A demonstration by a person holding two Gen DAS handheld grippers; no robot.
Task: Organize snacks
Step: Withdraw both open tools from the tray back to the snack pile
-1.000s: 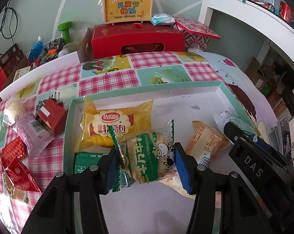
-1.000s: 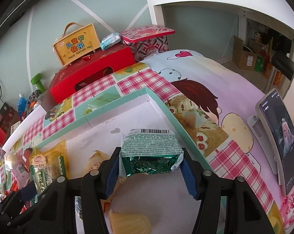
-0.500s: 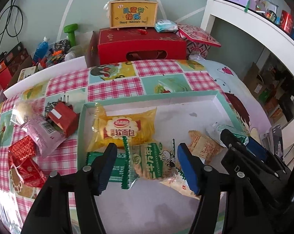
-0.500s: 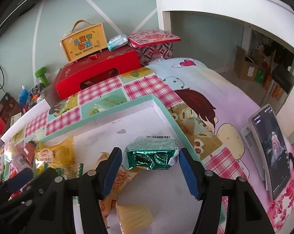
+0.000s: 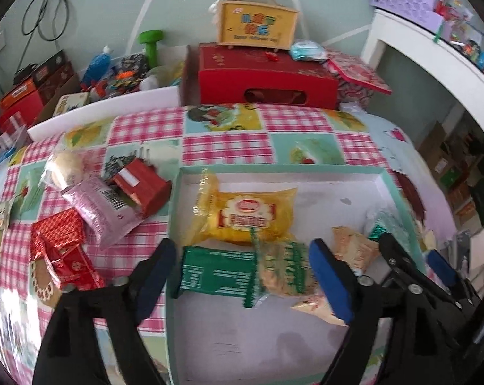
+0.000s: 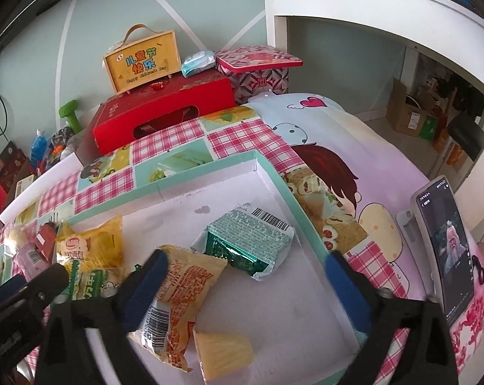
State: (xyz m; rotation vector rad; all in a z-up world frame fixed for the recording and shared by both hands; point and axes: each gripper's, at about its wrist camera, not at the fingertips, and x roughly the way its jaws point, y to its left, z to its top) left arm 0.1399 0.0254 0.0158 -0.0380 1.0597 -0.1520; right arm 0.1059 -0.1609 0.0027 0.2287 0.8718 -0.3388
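A shallow tray [image 6: 301,215] with a teal rim and white floor is seen on the counter [image 5: 229,147], which is covered by a pink-checked cartoon cloth. Inside it lie a yellow bread pack [image 5: 251,215], a green packet [image 5: 216,271], a green-and-white biscuit pack [image 5: 285,271], an orange-printed pack [image 6: 181,292], a green foil pack [image 6: 251,242] near the right wall, and a yellow jelly cup [image 6: 222,351]. Left of the tray, loose on the cloth, are a pink pack [image 5: 100,210], a red box [image 5: 142,187] and red foil snacks [image 5: 65,247]. A big red box [image 5: 264,77] and a yellow case [image 5: 258,25] are set at the far edge; a phone [image 6: 447,250] is propped at the right. The left gripper [image 5: 242,276] is held over the tray's left side, jaws spread wide and empty, the green packet and biscuit pack lying between them. The right gripper [image 6: 245,279] is held above the tray, jaws apart, nothing gripped.
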